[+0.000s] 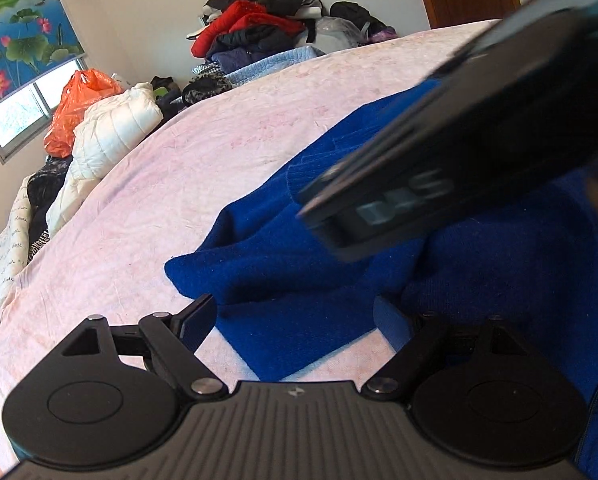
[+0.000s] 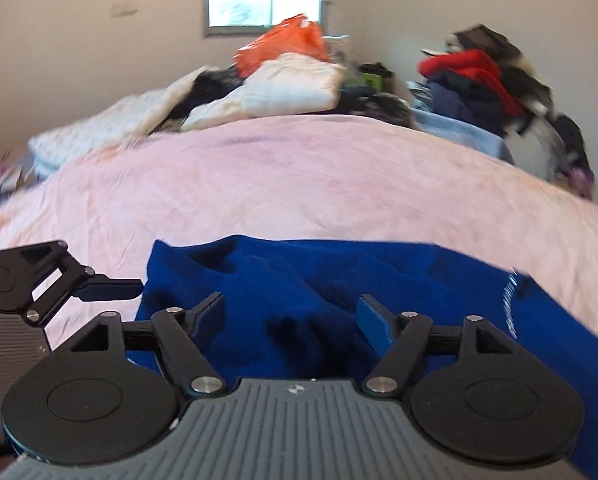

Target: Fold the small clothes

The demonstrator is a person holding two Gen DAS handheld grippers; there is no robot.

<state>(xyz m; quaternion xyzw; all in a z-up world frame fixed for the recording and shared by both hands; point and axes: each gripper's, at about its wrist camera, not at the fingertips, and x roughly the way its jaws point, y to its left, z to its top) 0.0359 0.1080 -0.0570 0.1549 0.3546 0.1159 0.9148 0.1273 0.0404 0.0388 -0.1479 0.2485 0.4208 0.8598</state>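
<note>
**Sweater partly folded, more to do**

The bed (image 2: 299,184) carries the blue sweater (image 2: 283,280) at its near edge, rumpled, one flap doubled over, no neat packet yet. I judge the folding about half done. My left gripper (image 1: 295,320) gapes wide over its corner; my right gripper (image 2: 291,316) stands open above the cloth, holding nothing.
</note>
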